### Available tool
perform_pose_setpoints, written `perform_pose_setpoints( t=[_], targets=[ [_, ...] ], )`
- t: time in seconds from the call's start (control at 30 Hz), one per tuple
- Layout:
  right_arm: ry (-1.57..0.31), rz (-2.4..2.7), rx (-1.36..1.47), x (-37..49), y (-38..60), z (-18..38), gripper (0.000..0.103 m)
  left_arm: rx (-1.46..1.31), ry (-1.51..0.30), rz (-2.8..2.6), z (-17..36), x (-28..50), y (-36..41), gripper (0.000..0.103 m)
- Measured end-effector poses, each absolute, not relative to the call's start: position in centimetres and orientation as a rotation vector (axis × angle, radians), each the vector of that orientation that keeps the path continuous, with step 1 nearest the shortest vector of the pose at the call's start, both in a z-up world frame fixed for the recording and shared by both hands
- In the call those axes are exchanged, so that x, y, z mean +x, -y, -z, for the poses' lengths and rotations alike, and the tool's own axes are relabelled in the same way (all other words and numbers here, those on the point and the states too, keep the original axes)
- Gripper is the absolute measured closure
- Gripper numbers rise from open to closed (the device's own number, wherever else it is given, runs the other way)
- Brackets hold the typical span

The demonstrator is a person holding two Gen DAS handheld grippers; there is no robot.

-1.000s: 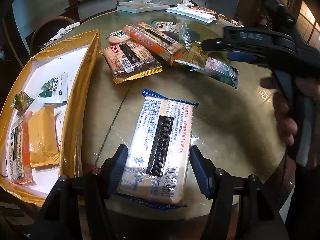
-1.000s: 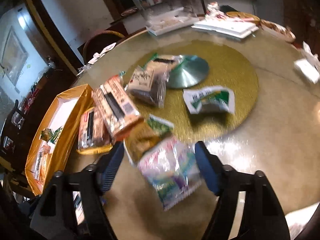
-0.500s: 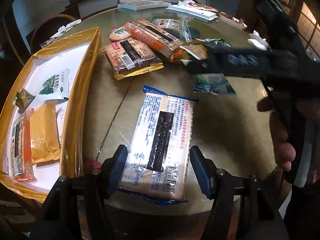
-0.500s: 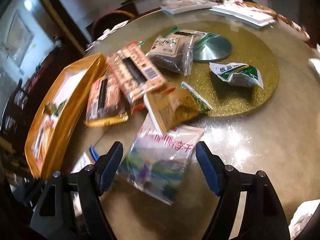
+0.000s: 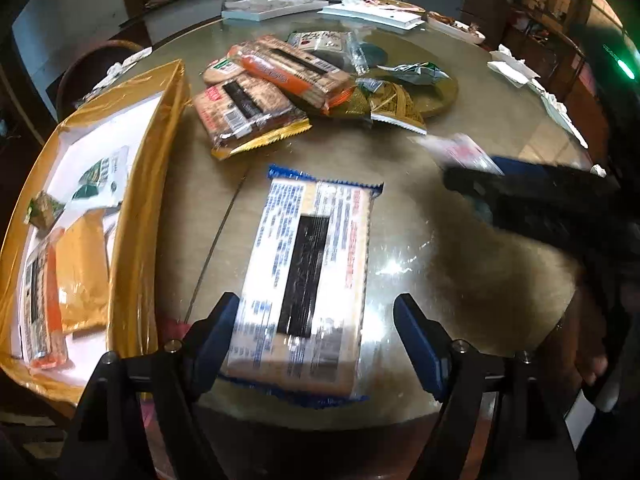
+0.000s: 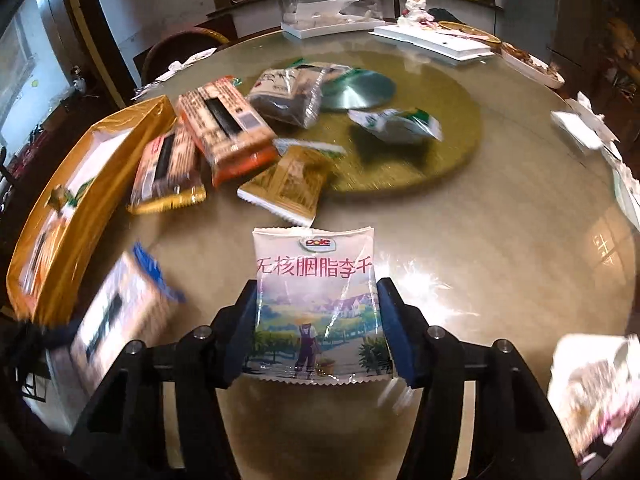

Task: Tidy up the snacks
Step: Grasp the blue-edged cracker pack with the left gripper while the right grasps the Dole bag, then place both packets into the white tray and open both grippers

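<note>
Lifted clear of the pile since a moment ago, the Dole pouch now sits clamped between the right gripper fingers near the table's front edge. Left gripper straddles the blue-edged cracker pack, jaws wide, probably next for the gold tray holding four snacks.
</note>
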State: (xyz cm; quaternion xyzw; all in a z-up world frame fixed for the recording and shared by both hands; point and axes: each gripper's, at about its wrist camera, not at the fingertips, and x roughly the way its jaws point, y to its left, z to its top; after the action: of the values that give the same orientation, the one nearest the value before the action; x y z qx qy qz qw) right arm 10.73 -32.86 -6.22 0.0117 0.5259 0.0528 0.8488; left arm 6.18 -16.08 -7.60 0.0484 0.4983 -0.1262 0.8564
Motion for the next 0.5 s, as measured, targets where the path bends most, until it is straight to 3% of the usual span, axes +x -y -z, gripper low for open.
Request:
perform_pose_setpoints(
  t=[0.1, 0.17, 0.5],
  targets=[
    [-1.095, -0.115, 0.035, 8.7, 33.1, 6.0, 0.045, 0.088, -1.033, 0.249, 7.6, 6.5, 16.0, 0.028],
    [-1.095, -0.16, 0.108, 7.8, 33.4, 5.7, 0.045, 0.086, -1.025, 0.242, 7.3, 6.2, 16.0, 0.046],
    [-1.096, -0.232, 0.21, 6.8, 31.9, 5.8, 0.05, -0.156, -1.003, 0.332, 5.9, 4.6, 12.8, 0.048]
  ],
)
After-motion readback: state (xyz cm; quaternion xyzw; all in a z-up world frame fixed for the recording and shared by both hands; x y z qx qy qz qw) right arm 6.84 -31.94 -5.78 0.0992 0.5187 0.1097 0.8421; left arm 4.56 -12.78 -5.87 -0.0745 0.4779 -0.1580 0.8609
